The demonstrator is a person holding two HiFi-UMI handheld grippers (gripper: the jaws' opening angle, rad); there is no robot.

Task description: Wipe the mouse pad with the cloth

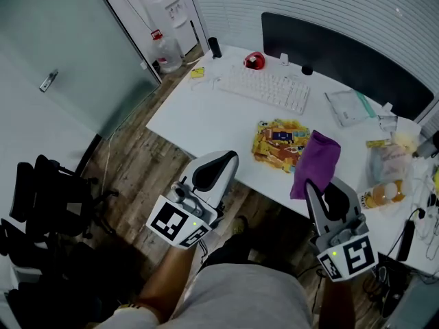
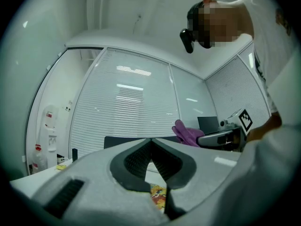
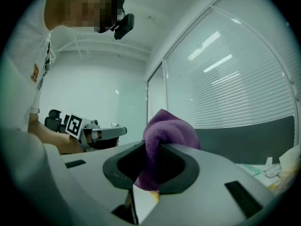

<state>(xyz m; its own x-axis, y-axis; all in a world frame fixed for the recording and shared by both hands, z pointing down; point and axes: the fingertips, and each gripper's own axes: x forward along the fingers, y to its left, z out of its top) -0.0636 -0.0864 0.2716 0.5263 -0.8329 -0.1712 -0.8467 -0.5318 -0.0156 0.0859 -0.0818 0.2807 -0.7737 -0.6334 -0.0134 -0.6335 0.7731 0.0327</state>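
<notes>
The mouse pad (image 1: 276,144), yellow with a busy print, lies on the white desk (image 1: 199,118) in front of the keyboard; a sliver of the mouse pad (image 2: 158,195) shows below the left jaws. A purple cloth (image 1: 317,157) hangs over the pad's right edge, pinched by my right gripper (image 1: 309,185), which is shut on it. In the right gripper view the cloth (image 3: 165,134) bulges up from between the jaws of the right gripper (image 3: 151,150). My left gripper (image 1: 228,157) hovers at the desk's near edge, left of the pad, its jaws shut with nothing held (image 2: 151,144).
A white keyboard (image 1: 266,88) and a red object (image 1: 254,61) sit behind the pad. Plastic bags and clutter (image 1: 385,164) fill the desk's right end. A dark partition (image 1: 343,53) backs the desk. An office chair (image 1: 41,197) and a water dispenser (image 1: 164,9) stand to the left.
</notes>
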